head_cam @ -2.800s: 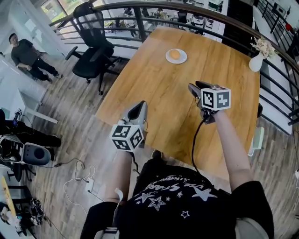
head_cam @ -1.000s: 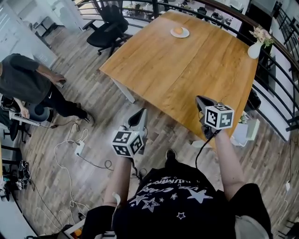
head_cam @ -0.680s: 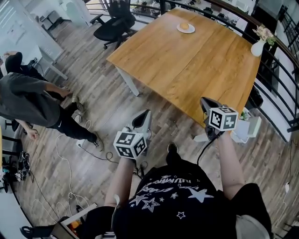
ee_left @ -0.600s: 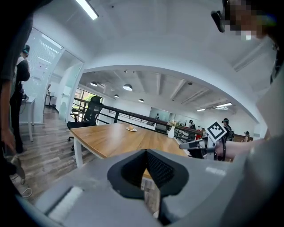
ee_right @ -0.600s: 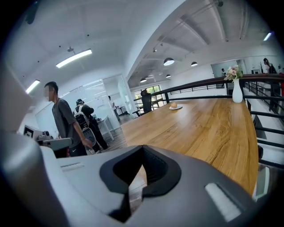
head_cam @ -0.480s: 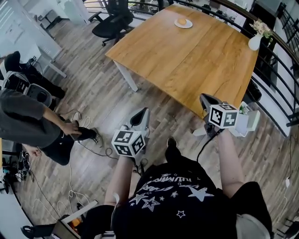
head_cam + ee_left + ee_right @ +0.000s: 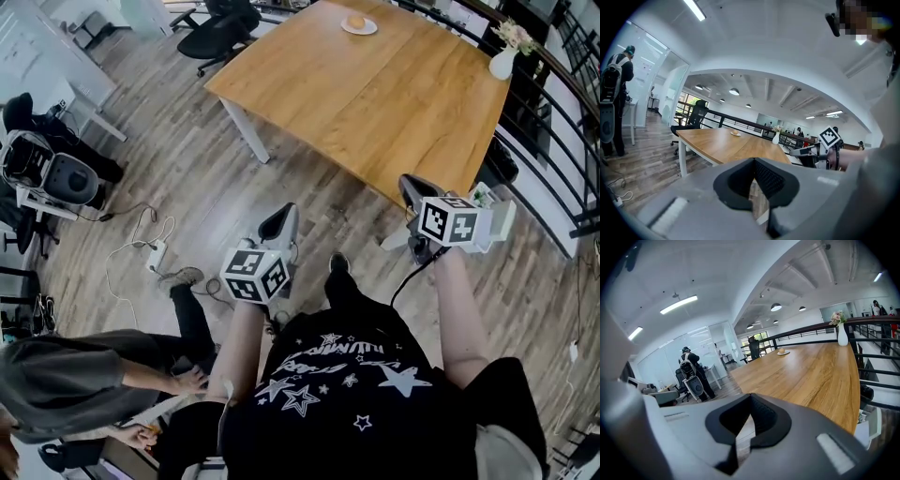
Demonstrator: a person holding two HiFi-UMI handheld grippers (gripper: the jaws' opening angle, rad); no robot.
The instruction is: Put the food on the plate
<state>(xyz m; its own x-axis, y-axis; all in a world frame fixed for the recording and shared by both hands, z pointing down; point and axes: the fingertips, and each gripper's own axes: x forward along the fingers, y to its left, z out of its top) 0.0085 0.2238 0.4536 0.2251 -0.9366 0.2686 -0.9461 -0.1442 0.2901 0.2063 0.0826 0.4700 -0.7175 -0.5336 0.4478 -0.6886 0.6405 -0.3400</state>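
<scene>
Nearest to the camera, the left gripper [image 7: 280, 221] and the right gripper [image 7: 411, 189] are held out in front of the person, both above the wooden floor [image 7: 178, 178] and not above the table [image 7: 375, 94]. In each gripper view the two dark pads lie against each other, with only a thin line of floor between them. Both jaws are therefore clenched and grasp nothing. The right gripper hangs just before the near edge of the table, close to its near right corner. The left one is well apart from the table, out over the open floor.

Lower left in the head view, another person [image 7: 84, 384] bends down beside some cables [image 7: 141, 248] on the floor.

Further on, most of the table top is bare. At its far edge, toward the left far corner, stands a small white plate [image 7: 369, 29], and the food [image 7: 355, 21] rests on it — a round, orange-brown piece. It is probably a bun or a fruit, but it is too small here to say which. A white vase [image 7: 502, 62] with flowers stands at the far right corner. A black office chair [image 7: 216, 36] is beyond the left far corner.

As I judge it, the task is done — the food lies on the plate, no other food is visible on the table, and nothing seems left for the grippers.
</scene>
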